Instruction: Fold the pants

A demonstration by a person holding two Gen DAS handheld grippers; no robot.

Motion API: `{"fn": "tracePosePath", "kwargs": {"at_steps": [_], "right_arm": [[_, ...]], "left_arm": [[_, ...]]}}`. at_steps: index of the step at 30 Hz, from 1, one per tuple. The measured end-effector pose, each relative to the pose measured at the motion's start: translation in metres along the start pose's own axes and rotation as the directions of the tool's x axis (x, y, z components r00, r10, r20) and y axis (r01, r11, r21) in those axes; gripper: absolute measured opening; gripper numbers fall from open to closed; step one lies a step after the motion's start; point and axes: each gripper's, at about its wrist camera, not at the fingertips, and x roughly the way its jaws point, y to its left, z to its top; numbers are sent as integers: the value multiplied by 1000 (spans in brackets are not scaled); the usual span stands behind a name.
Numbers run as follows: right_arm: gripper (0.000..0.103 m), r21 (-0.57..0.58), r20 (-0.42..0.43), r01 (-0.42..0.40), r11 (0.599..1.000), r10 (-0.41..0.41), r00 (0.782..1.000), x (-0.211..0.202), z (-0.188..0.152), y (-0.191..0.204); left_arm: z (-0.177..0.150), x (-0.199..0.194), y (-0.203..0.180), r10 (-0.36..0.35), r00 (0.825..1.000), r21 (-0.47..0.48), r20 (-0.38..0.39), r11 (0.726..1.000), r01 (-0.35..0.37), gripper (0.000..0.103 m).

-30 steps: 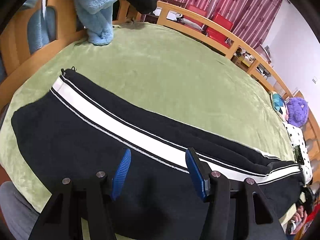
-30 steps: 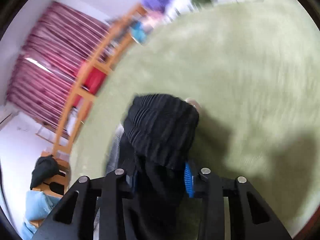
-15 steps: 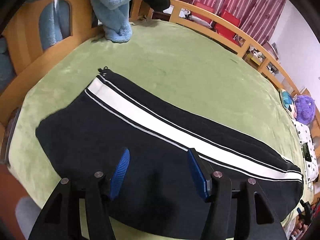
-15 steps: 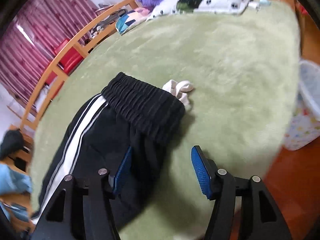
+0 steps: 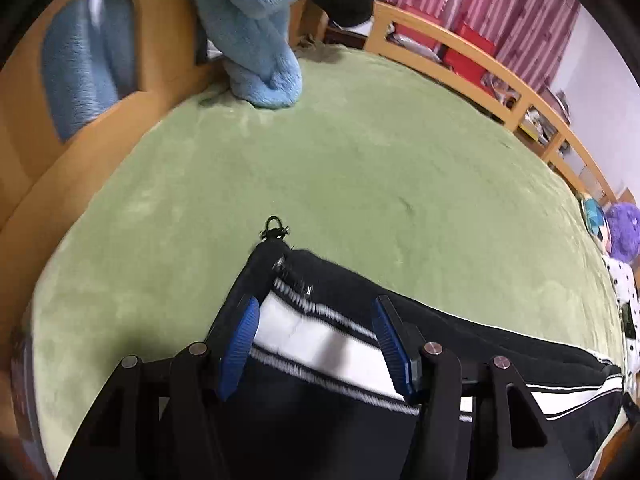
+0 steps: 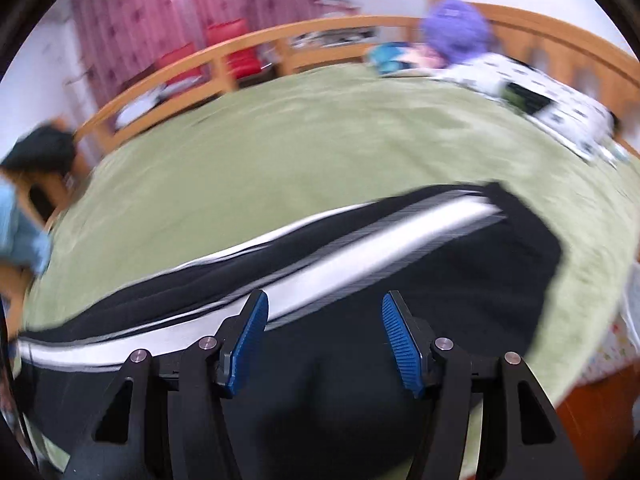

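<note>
Currently the pants (image 5: 460, 344) lie flat on the green blanket (image 5: 360, 168), black with a broad white side stripe (image 5: 320, 340) edged by thin white lines. In the left wrist view they fill the lower middle and lower right of the frame; the hem end sits at centre, with a small black zipper pull (image 5: 274, 227) poking out onto the blanket just above it. In the right wrist view, heavily blurred, the pants (image 6: 440, 280) run from lower left up to right of centre, with the stripe (image 6: 360, 252) running diagonally along them.

Left gripper (image 5: 316, 344): jaws moderately wide over the hem end and stripe, blue pads (image 5: 239, 344) apart from each other, nothing clamped. Whether the tips touch the cloth, cannot tell.

Right gripper (image 6: 324, 336): jaws have just been opening, now moderately wide over the black fabric, nothing pinched between them.

Around: blue fleece (image 5: 256, 40) hanging at upper left, wooden rail (image 5: 480, 68) and red curtains (image 5: 500, 8) along the top, purple plush (image 6: 456, 28) and spotted pillow (image 6: 552, 104) at upper right of the right view.
</note>
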Motion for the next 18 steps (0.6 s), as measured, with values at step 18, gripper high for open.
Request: {"fn": "tracePosePath", "kwargs": {"at_steps": [18], "right_arm": [[68, -497, -208, -176, 850, 81, 975, 105, -15, 164]], "left_arm": [[6, -11, 26, -110, 993, -80, 49, 990, 113, 24]]}}
